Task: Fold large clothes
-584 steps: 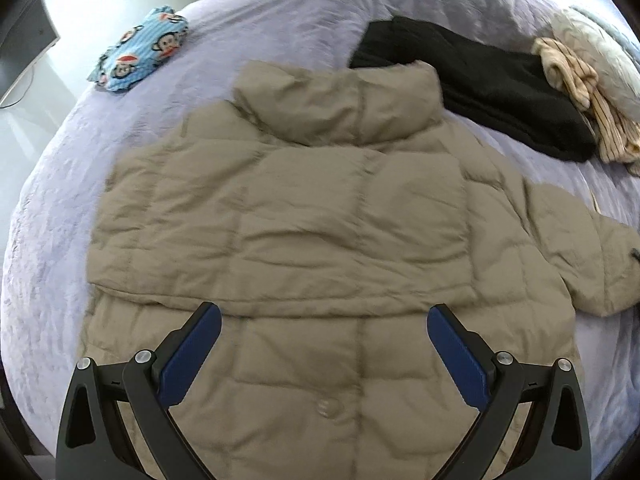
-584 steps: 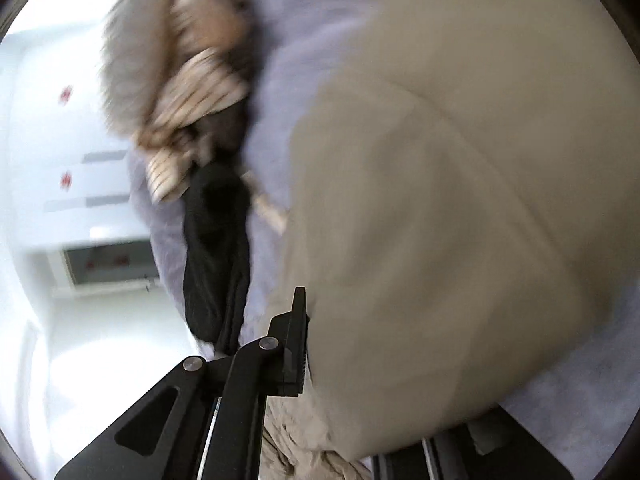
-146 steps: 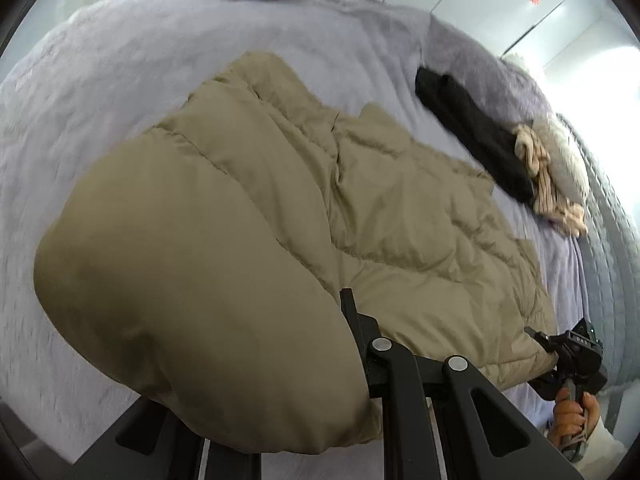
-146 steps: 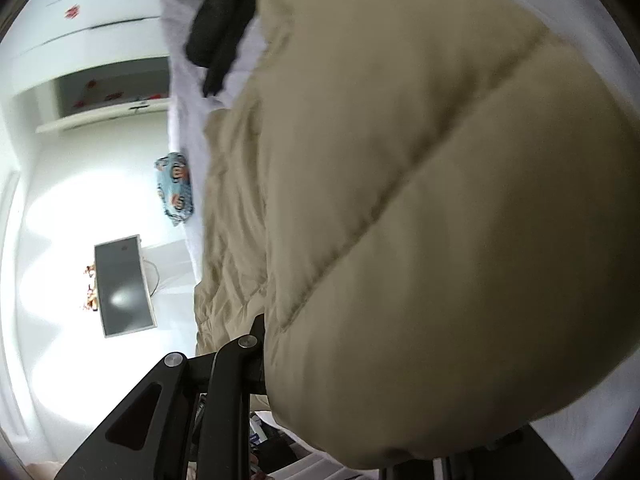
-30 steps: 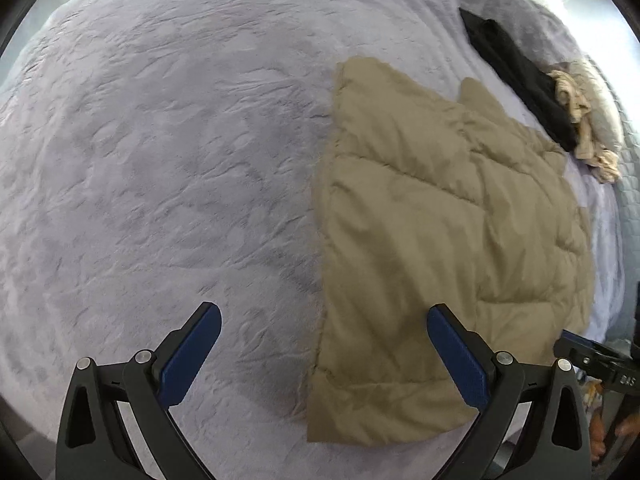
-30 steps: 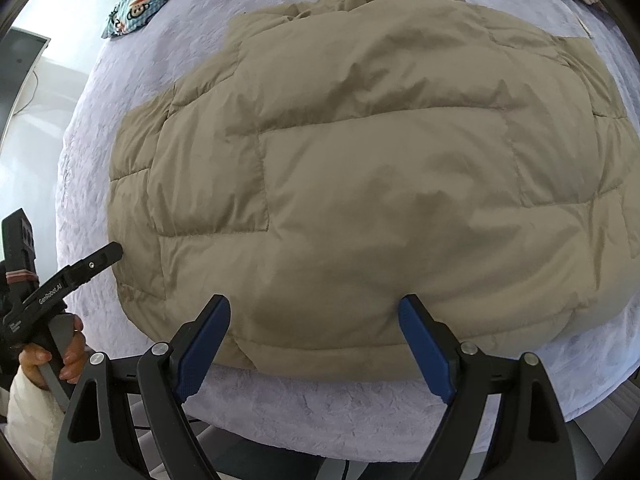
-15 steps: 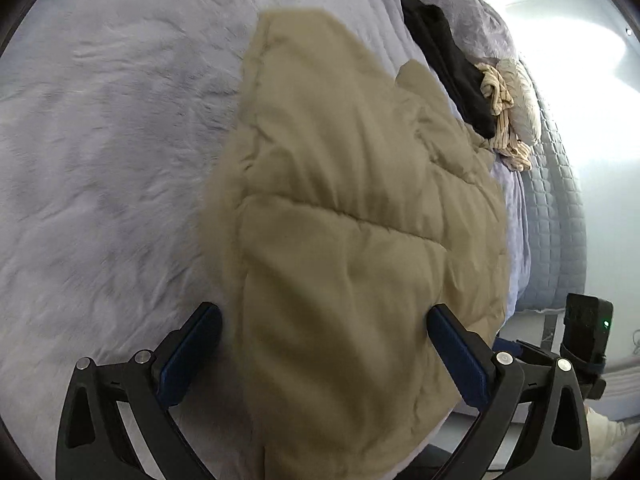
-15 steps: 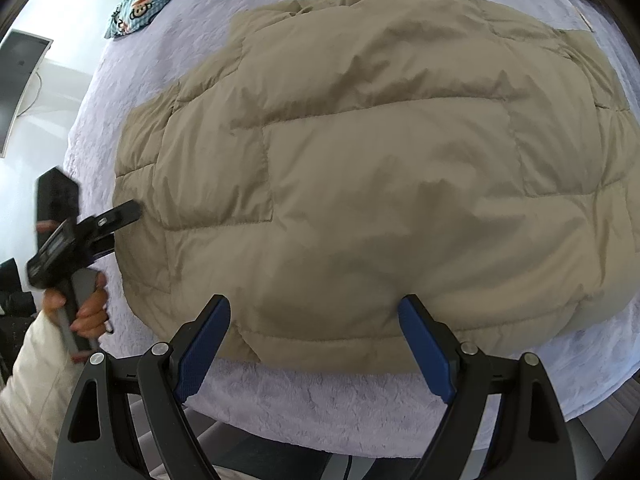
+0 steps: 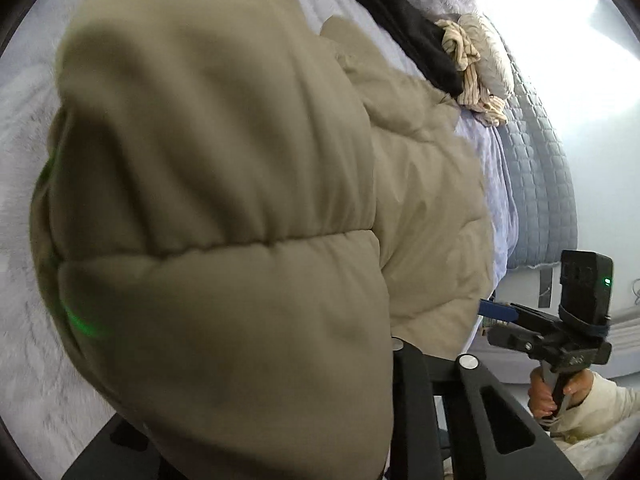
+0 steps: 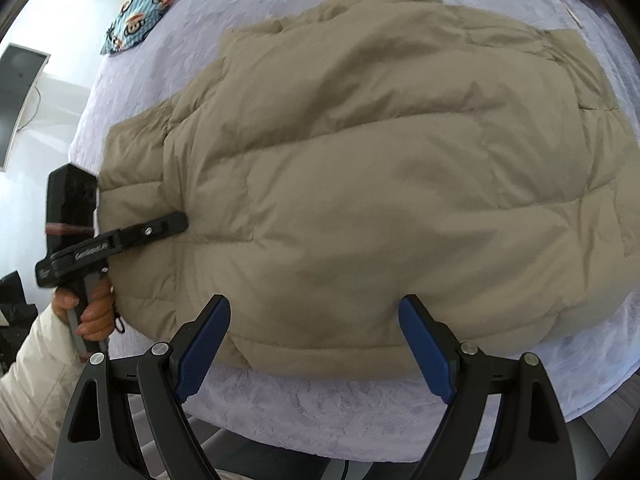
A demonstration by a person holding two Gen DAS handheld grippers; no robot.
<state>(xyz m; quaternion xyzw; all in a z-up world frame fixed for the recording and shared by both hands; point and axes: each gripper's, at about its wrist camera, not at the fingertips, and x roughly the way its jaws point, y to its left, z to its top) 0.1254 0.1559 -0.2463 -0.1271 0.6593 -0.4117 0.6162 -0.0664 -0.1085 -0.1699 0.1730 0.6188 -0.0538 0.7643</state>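
Note:
A beige puffer jacket [image 10: 360, 180] lies folded on the lilac bedspread [image 10: 360, 412]. My left gripper [image 10: 176, 226] is at the jacket's left edge with its jaws closing. One finger lies on top of the fabric and the other is hidden below. In the left wrist view a fat bulge of jacket [image 9: 220, 160] fills the space between the jaws, and only the right finger [image 9: 404, 380] shows. My right gripper [image 10: 314, 308] hangs open just above the jacket's near hem with nothing between its blue pads. It also shows from the side as the right gripper [image 9: 490, 314].
A black garment [image 9: 404, 28], a striped beige cloth [image 9: 464, 48] and a fluffy pale cushion [image 9: 494, 56] lie at the bed's far end. A monkey-print pillow [image 10: 140, 12] sits at the far left. The bed edge runs just below my right gripper. A monitor [image 10: 16, 96] hangs on the wall.
My left gripper has come in over the jacket's left edge, and its jaws have drawn together around the fabric. The right gripper has stayed where it was.

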